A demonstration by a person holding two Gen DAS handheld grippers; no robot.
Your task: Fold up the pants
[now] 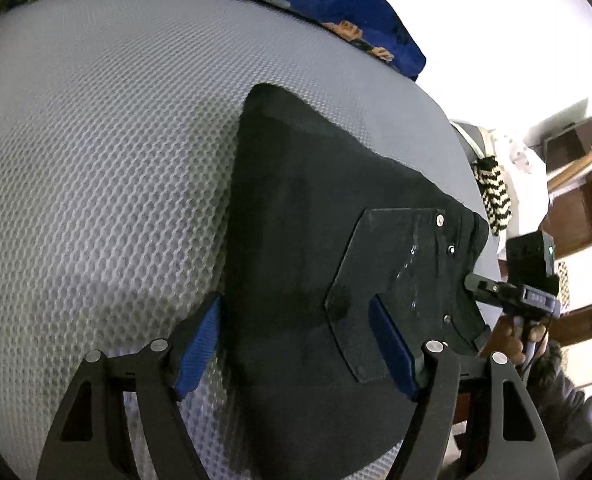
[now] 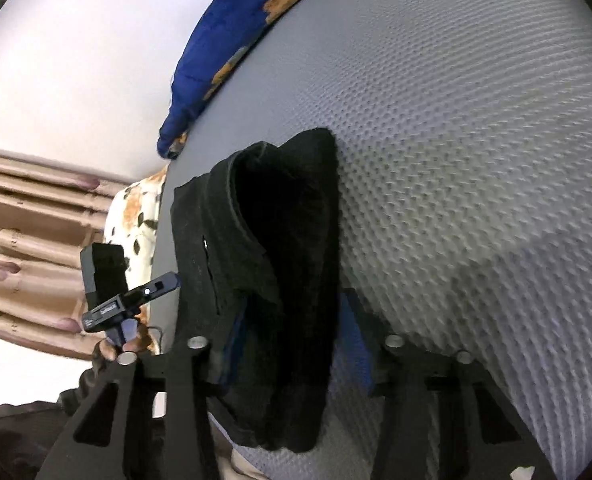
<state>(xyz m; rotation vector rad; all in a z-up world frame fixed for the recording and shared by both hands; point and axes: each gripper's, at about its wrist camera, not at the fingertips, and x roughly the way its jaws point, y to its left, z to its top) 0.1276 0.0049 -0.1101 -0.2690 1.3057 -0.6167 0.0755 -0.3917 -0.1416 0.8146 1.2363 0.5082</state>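
Pants: the black pants (image 1: 308, 216) lie folded on the grey mesh mattress (image 1: 96, 160), near its edge, back pocket (image 1: 392, 280) facing up.
Left claw: your left gripper (image 1: 296, 348) stands wide open over the pants, gripping nothing.
Right claw: your right gripper (image 2: 292, 344) straddles a bunched fold; whether its pads press the cloth, you cannot tell.
Behind: a blue blanket (image 2: 232, 32) at the mattress's far side.

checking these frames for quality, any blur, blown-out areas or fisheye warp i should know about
Left wrist view: strong fisheye bulge of the grey mesh surface, white wall at upper right blown out, black pants so dark that folds barely read. Right wrist view: same curved warp, mesh at right smeared by motion blur, pants nearly featureless black, the wall overexposed at upper left.
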